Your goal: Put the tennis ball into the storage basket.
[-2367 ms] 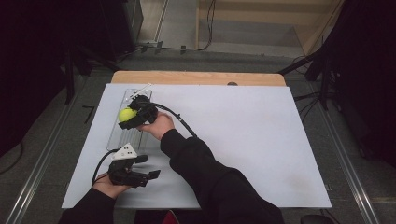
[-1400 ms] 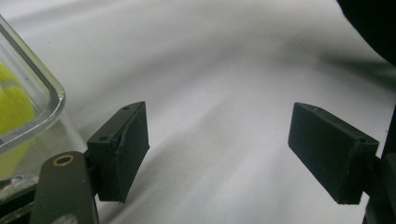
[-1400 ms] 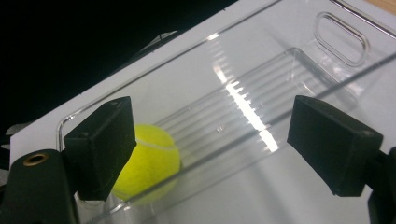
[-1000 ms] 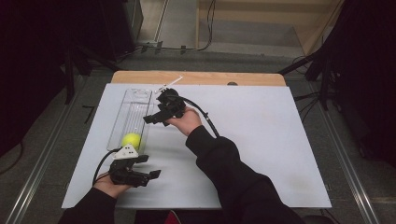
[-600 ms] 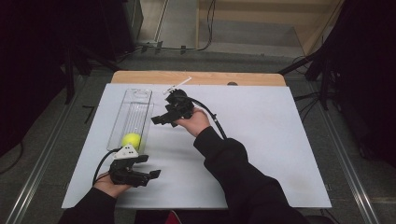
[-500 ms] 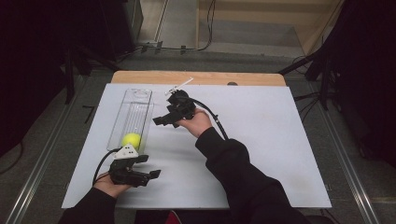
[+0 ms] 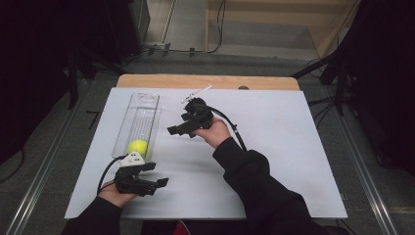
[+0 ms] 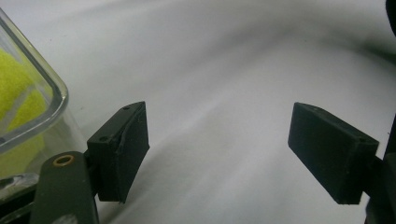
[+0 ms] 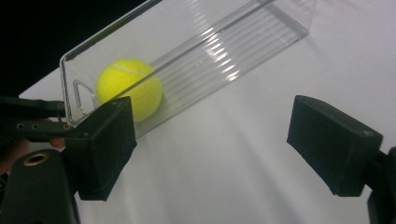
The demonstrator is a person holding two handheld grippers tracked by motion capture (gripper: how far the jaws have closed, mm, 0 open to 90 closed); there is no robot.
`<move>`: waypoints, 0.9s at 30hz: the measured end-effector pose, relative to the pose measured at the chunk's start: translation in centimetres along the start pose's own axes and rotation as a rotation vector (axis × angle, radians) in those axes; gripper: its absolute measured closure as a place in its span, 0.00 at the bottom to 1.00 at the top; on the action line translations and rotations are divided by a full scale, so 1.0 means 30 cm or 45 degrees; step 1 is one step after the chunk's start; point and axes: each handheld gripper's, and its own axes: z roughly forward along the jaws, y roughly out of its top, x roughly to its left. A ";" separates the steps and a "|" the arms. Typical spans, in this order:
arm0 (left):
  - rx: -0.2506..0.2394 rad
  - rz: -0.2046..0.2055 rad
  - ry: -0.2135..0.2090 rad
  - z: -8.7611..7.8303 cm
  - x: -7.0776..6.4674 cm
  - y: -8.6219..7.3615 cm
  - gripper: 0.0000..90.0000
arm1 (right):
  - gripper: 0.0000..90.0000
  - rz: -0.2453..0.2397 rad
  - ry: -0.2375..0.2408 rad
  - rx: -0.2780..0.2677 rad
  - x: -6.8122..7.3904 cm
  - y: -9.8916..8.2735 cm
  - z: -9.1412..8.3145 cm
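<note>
Tennis ball [image 7: 137, 146], yellow and felt-covered, lying in the near end of a long clear plastic bin [image 7: 147, 99] that runs along the left edge of the desk [image 7: 293, 161]. By its look the ball should be light, springy and slightly compressible; its nap should give the pads good friction, but being round it will likely roll if nudged, so the surest hold is judged to be across its widest part, from above, through the bin's open top. The bin looks rigid, thin-walled and smooth, probably light enough to slide if pushed; its ribbed floor holds nothing but the ball, and a cut-out handle shows in the end wall beside the ball in the right gripper view. Left gripper [image 7: 161, 182] rests at the near-left corner of the desk, just short of the bin's near end, jaws wide apart with nothing between them. Right gripper [image 7: 171, 131] hangs over the middle of the desk beside the bin, jaws parted and holding nothing. A small white strip [image 7: 196, 93] lies near the far edge.
</note>
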 end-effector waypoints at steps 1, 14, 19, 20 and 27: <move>0.000 0.000 0.000 0.000 0.000 0.000 0.24 | 0.15 0.000 -0.003 0.003 0.000 -0.004 -0.004; 0.000 0.004 0.005 0.001 0.000 0.000 0.24 | 0.15 0.016 -0.016 0.012 -0.019 -0.074 -0.038; -0.002 0.000 0.005 0.001 0.000 0.000 0.24 | 0.15 0.033 -0.035 0.017 -0.037 -0.102 -0.059; -0.002 -0.001 0.005 0.001 -0.001 0.000 0.24 | 0.15 0.039 -0.035 0.012 -0.040 -0.107 -0.063; -0.001 -0.001 0.004 0.003 0.000 0.000 0.24 | 0.15 0.044 -0.048 0.009 -0.044 -0.140 -0.091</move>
